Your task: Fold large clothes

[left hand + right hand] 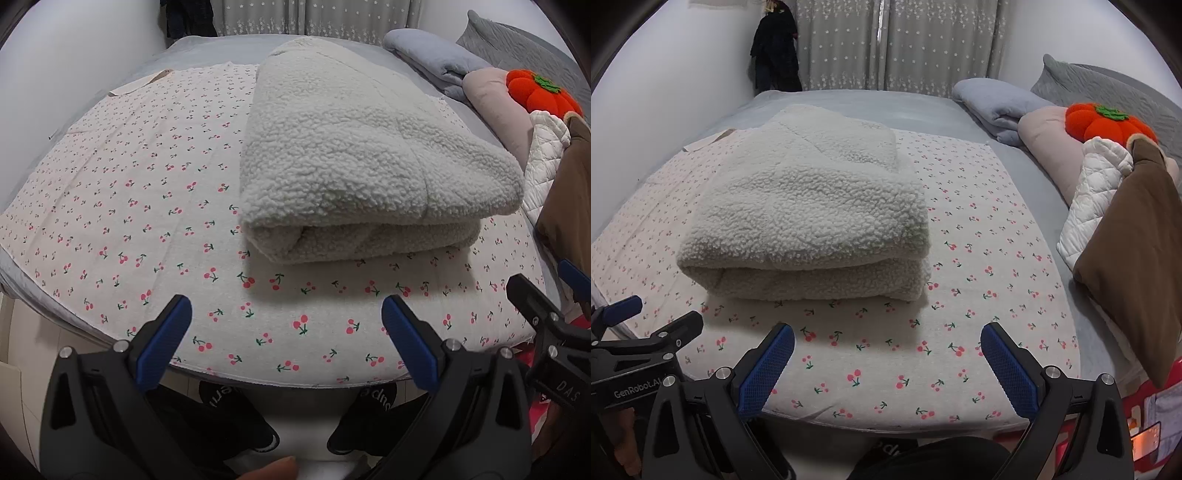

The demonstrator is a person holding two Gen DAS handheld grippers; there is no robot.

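A thick, off-white fleece garment (354, 162) (812, 214) lies folded into a bundle on a cherry-print cloth (122, 206) (979, 258) spread over the bed. My left gripper (286, 314) hangs open just off the bed's near edge, short of the bundle, with nothing between its blue pads. My right gripper (886, 341) is open too, equally near the front edge and below the bundle's right half. Each gripper shows at the edge of the other's view: the right gripper (546, 306) at the right of the left wrist view, the left gripper (646, 321) at the left of the right wrist view.
At the bed's right side lie a brown garment (1134, 266), a white quilted jacket (1089, 192), a pink pillow (1049, 144), an orange pumpkin cushion (1108, 125) and a folded blue-grey blanket (993, 107). Star-print curtains (897, 44) hang behind. The person's black shoes (229, 417) stand below the bed edge.
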